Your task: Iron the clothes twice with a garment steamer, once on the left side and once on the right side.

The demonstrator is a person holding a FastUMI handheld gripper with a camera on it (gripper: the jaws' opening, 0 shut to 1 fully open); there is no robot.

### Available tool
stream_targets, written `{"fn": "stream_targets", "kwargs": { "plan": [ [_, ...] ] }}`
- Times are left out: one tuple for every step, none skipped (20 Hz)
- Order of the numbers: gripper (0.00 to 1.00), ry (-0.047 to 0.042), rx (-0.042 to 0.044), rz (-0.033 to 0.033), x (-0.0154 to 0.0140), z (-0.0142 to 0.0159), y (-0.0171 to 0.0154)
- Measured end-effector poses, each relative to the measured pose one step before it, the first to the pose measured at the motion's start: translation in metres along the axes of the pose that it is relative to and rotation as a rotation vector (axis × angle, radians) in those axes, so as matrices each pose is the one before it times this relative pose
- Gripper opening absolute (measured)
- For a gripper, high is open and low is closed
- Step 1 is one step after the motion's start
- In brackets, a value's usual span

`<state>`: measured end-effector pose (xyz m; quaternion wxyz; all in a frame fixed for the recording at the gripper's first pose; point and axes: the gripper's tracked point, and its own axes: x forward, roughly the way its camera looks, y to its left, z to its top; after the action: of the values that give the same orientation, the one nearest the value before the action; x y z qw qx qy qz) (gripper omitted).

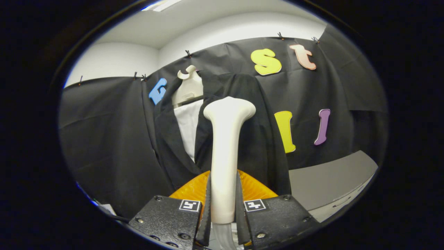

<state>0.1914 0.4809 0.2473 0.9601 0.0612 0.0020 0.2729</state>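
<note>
- Gripper view rides on the gripper (223, 208), facing forward along its two fingers.
- It looks slightly upward, close to the hanging black jacket (242, 139) and the booth wall behind.

steamer (227, 149) base: hidden between claw (223, 208) fingers | jacket (249, 139) hem: behind orange part (194, 189)

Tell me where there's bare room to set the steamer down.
Gripper shut on the steamer. Bare grey surface lies beside the black jacket, beyond the fingers. Crowded straight ahead: jacket, white shirt and hanger.
</note>
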Motion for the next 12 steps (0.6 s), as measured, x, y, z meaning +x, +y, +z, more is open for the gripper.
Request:
{"fn": "stream_targets", "kwargs": {
  "plan": [
    [0.33,0.00453,-0.00167,-0.00514,-0.00003,-0.00268,-0.00181],
    [0.33,0.00643,-0.00238,-0.00442,0.00022,-0.00419,-0.00198],
    [0.33,0.00547,0.00148,-0.00278,-0.00086,-0.00499,0.00075],
    [0.33,0.00770,0.00357,-0.00162,-0.00089,-0.00503,-0.00009],
    [0.33,0.00895,-0.00163,-0.00244,-0.00042,-0.00671,-0.00161],
    [0.33,0.01036,-0.00105,-0.00283,0.00000,-0.00519,-0.00106],
    [0.33,0.01182,0.00055,-0.00191,-0.00057,-0.00696,-0.00107],
    [0.33,0.01168,0.00036,-0.00148,0.00032,-0.00556,-0.00115],
    [0.33,0.01079,-0.00065,-0.00267,0.00038,-0.00558,-0.00059],
    [0.33,0.00745,0.00209,-0.00457,0.00007,-0.00517,-0.00134],
    [0.33,0.00723,0.00335,-0.00479,-0.00001,-0.00540,-0.00132],
    [0.33,0.00811,-0.00010,-0.00409,0.00097,-0.00466,-0.00170]
  ]
}}
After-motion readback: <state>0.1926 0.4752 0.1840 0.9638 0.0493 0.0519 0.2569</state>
